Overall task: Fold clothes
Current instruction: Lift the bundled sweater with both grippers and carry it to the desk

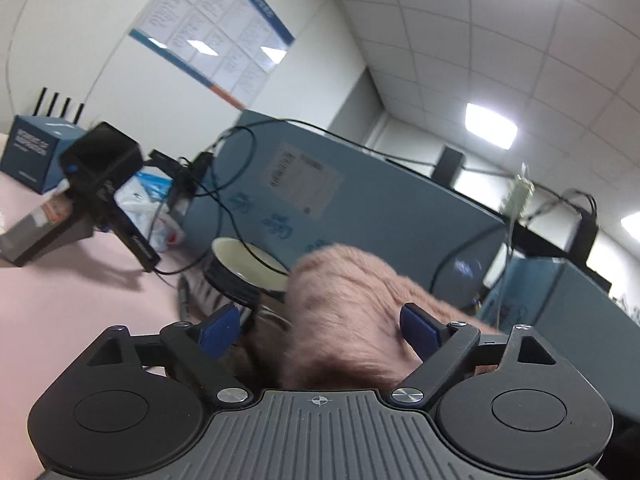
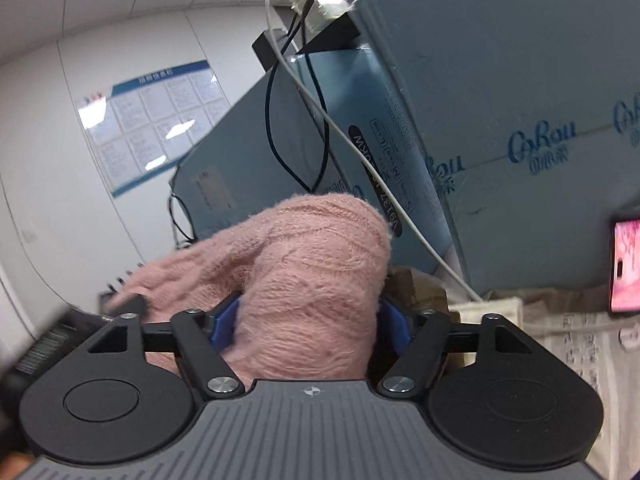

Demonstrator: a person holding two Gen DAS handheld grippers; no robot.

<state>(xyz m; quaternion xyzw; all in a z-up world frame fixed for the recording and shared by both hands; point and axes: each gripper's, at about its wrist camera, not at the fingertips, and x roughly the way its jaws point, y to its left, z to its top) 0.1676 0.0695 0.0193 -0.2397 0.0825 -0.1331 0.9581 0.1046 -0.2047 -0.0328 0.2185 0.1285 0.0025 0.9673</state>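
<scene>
My left tool (image 1: 318,330) stood spread around the fuzzy pink knitted sweater (image 1: 344,312); my right tool (image 2: 308,322) pinched it. I feared it dragging the dark cream-lined bowl (image 1: 244,268) off the desk (image 1: 80,292).

office | tile ceiling (image 1: 500,40) | wall noticeboard (image 1: 216,36) | stacked cartons (image 2: 500,120)

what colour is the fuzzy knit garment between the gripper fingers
Dusty pink. The fuzzy knit garment shows best in the right wrist view, where its knit texture is sharp.
</scene>
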